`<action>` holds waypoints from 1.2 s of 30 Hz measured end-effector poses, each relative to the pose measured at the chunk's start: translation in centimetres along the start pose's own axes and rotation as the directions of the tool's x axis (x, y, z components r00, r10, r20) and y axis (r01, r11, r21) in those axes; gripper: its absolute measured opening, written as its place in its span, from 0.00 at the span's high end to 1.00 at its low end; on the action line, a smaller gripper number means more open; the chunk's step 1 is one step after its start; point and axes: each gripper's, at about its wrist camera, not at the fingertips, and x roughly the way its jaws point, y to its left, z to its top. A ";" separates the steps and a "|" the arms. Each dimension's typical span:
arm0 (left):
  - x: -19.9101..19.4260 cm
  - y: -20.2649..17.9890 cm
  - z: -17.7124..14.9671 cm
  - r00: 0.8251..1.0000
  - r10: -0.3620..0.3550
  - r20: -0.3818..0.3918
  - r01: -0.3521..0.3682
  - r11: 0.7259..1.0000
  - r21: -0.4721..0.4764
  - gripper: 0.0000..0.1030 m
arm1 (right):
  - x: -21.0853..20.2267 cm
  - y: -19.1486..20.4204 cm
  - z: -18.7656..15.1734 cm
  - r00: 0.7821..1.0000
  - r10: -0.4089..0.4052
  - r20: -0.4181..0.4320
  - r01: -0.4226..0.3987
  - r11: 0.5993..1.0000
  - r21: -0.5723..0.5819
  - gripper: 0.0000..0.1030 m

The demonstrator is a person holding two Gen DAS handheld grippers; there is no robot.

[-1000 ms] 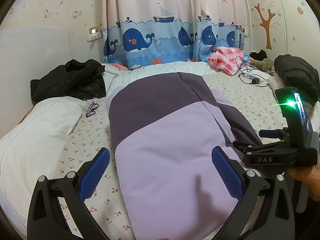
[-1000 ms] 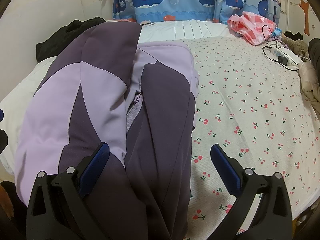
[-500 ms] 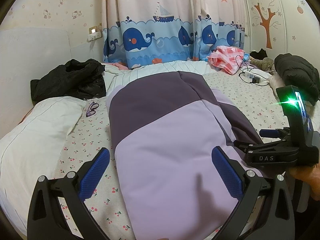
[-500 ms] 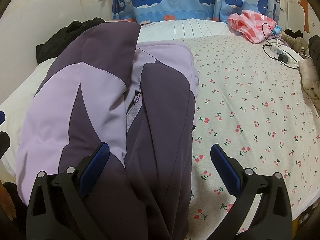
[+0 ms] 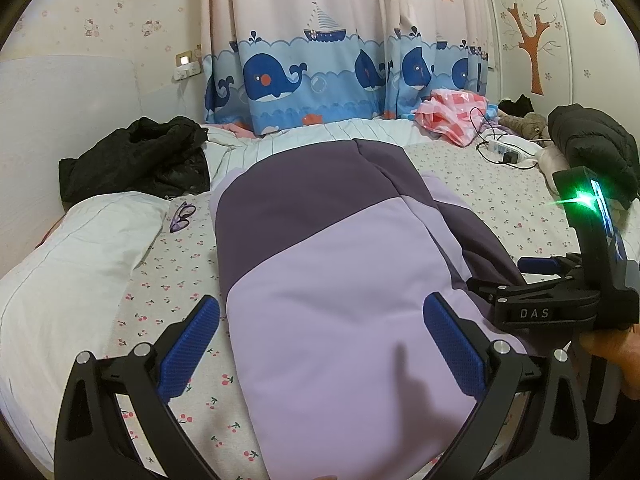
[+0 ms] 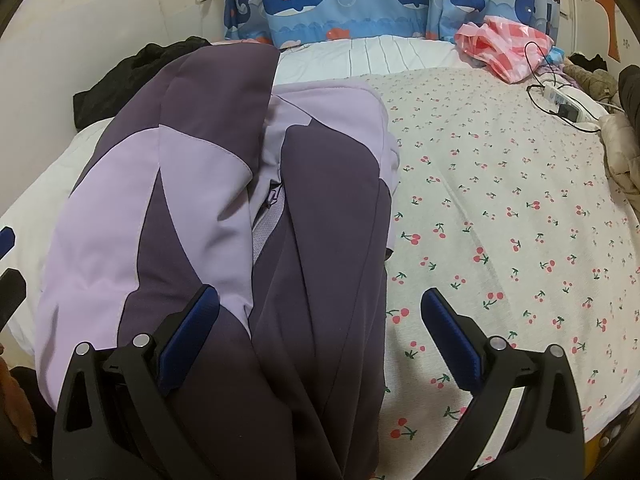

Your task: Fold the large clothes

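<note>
Two-tone purple jacket, folded lengthwise, lies on the cherry-print bed ahead of and beneath both sets of fingers. The left gripper has its fingers spread over the pale lilac panel; the right gripper has its fingers spread astride the jacket's right edge. Bare sheet extends to the right of the right fingers; a white pillow lies left of the left fingers.

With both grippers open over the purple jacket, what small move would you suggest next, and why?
Probably lower the left gripper and right gripper onto the near hem of the purple jacket and close. Both are open and hold nothing, and the jacket lies lengthwise on the bed, sides already folded in.
</note>
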 end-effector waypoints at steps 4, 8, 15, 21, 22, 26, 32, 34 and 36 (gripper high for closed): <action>0.0 -0.1 0.0 1.000 0.000 0.001 0.000 1.000 0.001 0.05 | 0.0 0.0 0.0 1.000 0.005 0.000 -0.005 1.000 0.006 0.06; 0.0 -0.1 0.1 1.000 -0.001 -0.002 0.001 1.000 0.000 0.05 | 0.0 -0.1 0.0 1.000 0.009 0.000 -0.009 1.000 0.009 0.06; 0.8 0.5 -0.1 0.999 -0.032 -0.029 0.032 0.999 -0.013 0.05 | 0.2 -0.2 0.2 1.000 0.025 -0.010 -0.025 0.999 0.021 0.06; 2.3 4.2 0.1 0.983 -0.146 -0.107 0.124 0.974 -0.188 0.05 | -0.4 -0.8 1.3 0.996 0.070 -0.049 -0.068 0.997 0.031 0.06; 2.6 5.2 0.0 0.978 -0.168 -0.119 0.137 0.962 -0.236 0.05 | -0.7 -1.1 1.6 0.996 0.074 -0.043 -0.072 0.997 0.033 0.06; 4.3 8.5 -0.7 0.957 -0.242 -0.158 0.165 0.906 -0.389 0.05 | -2.3 -3.1 2.6 0.999 0.034 0.033 -0.037 0.996 0.084 0.06; 8.4 10.3 -2.3 0.906 -0.333 -0.262 0.158 0.839 -0.521 0.05 | 0.0 -5.5 2.8 0.998 0.037 -0.053 -0.028 0.986 0.162 0.06; 9.8 10.8 -3.0 0.867 -0.424 -0.263 0.199 0.777 -0.597 0.05 | 1.6 -5.6 2.5 0.991 0.085 -0.103 -0.064 0.978 0.197 0.06; 10.3 11.0 -3.4 0.840 -0.479 -0.256 0.228 0.738 -0.635 0.05 | 2.8 -5.3 2.0 0.988 0.086 -0.130 -0.059 0.977 0.205 0.06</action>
